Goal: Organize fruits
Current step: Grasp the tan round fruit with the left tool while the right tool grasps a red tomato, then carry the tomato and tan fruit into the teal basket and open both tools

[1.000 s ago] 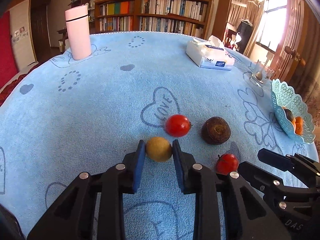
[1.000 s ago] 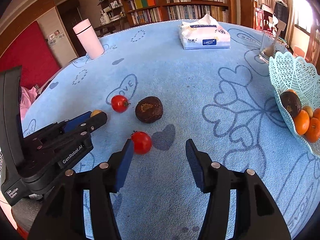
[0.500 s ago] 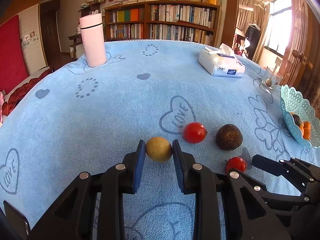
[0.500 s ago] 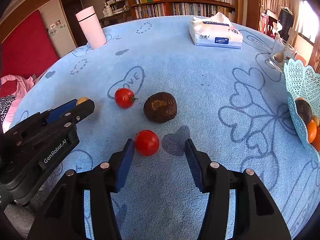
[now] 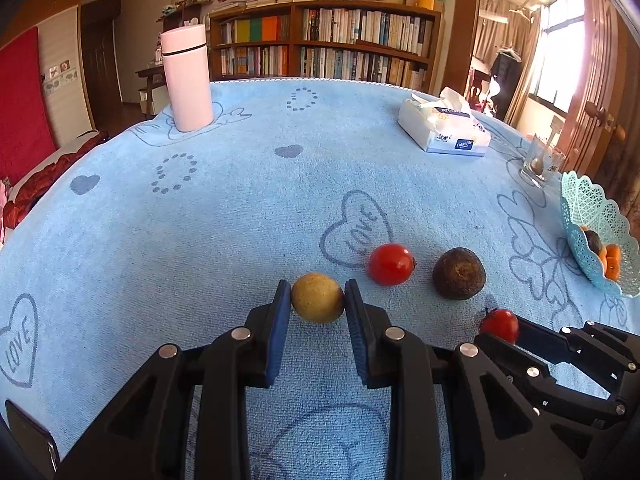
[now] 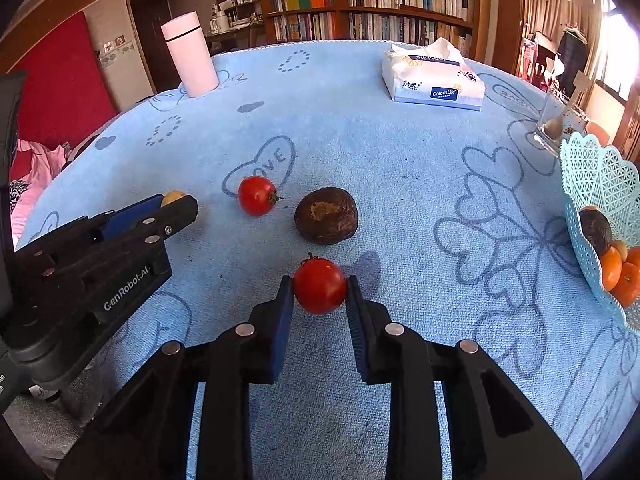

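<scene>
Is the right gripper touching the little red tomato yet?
Touching. In the right wrist view the right gripper has just closed, and both blue pads press the sides of the tomato with no gap.

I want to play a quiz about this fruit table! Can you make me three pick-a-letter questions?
1. Where is the basket?
A. right edge of the table
B. beside the pink bottle
C. on the tissue pack

2. How many red tomatoes are out of the basket?
A. one
B. two
C. four

3. What is the right tool doing?
A. standing open
B. shut on a tomato
C. holding the dark brown fruit

Answers: 1 A, it sits at the right edge. 2 B, the free tomato and the gripped tomato. 3 B, both pads press it.
</scene>
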